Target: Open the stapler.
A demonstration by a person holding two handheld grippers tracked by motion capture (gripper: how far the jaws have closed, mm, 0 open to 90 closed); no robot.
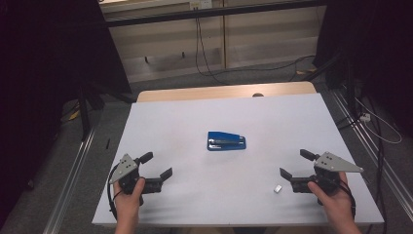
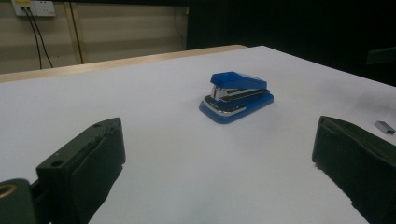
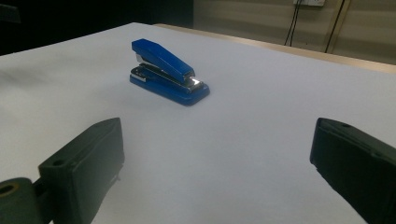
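A small blue stapler (image 1: 226,141) lies near the middle of the white table (image 1: 195,117), its top slightly raised; I also see the stapler (image 2: 236,95) ahead in the left gripper view and the stapler (image 3: 168,71) in the right gripper view. A small block of metal staples (image 1: 277,188) lies by the front right, and the staples (image 2: 385,126) appear at the right edge of the left gripper view. My left gripper (image 1: 156,165) rests at the front left, open and empty. At the front right my right gripper (image 1: 294,163) stands open and empty, close to the staples.
The white sheet covers a wooden tabletop whose far edge (image 1: 224,91) shows beyond it. Cables (image 1: 204,53) hang along the wall behind. Dark stands and rails flank the table on both sides.
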